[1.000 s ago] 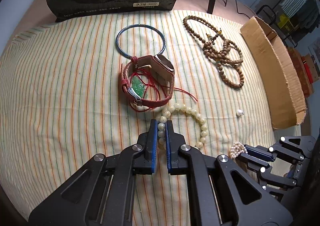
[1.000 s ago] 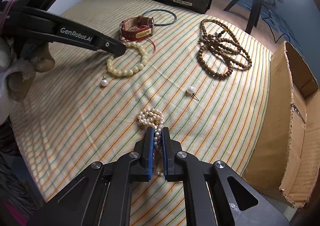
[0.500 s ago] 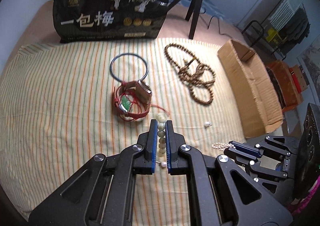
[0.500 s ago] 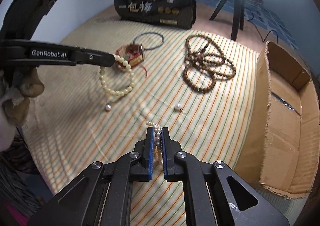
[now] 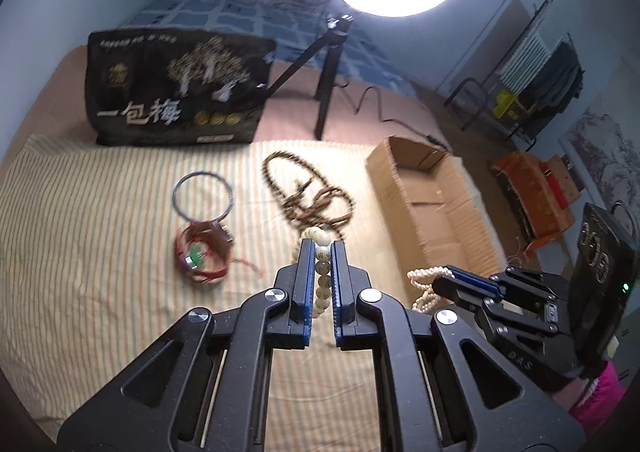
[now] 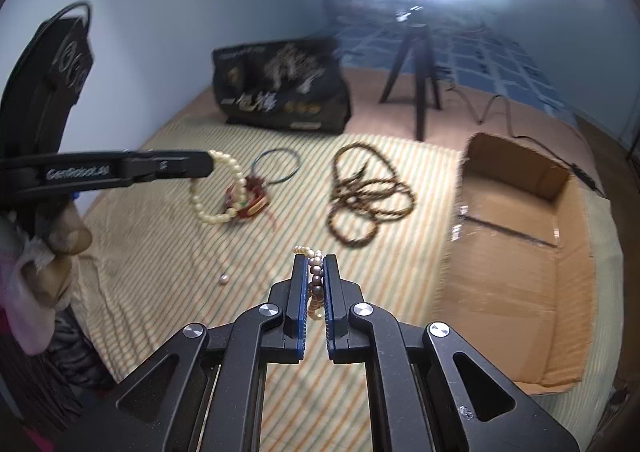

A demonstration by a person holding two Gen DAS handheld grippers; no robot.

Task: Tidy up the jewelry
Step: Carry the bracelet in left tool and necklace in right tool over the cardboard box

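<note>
My left gripper is shut on a cream bead bracelet and holds it in the air above the striped cloth; the bracelet hangs as a loop in the right wrist view. My right gripper is shut on a small pearl strand, also lifted; it shows at the right of the left wrist view. On the cloth lie a red strap watch, a dark bangle, a brown wooden bead necklace and a loose pearl.
An open cardboard box stands at the right edge of the cloth. A black bag with white characters stands at the back. A ring light on a tripod stands behind the cloth.
Both grippers have risen well above the cloth, each carrying its beads off the surface. The views have tilted up and now take in the ring light and the room.
</note>
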